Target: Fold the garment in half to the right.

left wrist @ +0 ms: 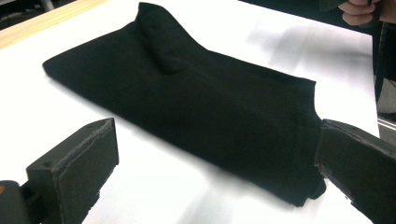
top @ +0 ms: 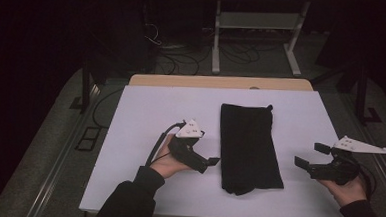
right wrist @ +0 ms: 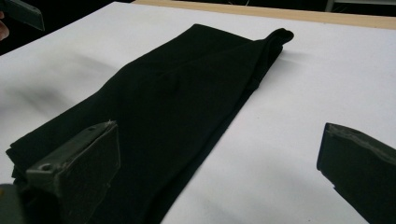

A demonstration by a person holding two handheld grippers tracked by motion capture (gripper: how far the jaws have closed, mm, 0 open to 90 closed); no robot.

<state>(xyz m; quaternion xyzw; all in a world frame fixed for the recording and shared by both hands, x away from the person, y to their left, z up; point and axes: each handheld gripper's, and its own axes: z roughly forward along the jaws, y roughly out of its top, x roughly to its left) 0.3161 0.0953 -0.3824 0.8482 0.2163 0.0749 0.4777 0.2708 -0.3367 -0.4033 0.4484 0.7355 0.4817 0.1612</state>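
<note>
A black folded cloth (top: pixel 248 147) lies lengthwise in the middle of the white table (top: pixel 146 111). My left gripper (top: pixel 211 163) is just left of the cloth's near end, open, with nothing between its jaws. My right gripper (top: pixel 312 156) hovers to the right of the cloth, open and empty too. Seen in the left gripper view, the cloth (left wrist: pixel 187 98) stretches across ahead of the wide-apart jaws. Over in the right gripper view, the cloth (right wrist: pixel 159 107) lies ahead and left, its near end behind the left jaw.
A wooden strip (top: pixel 221 82) runs along the table's far edge. Beyond it stand a white metal shelf frame (top: pixel 257 29) and cables (top: pixel 183 58) on the floor. Dark surroundings lie on both sides. The other hand (left wrist: pixel 362 10) shows at the top right of the left gripper view.
</note>
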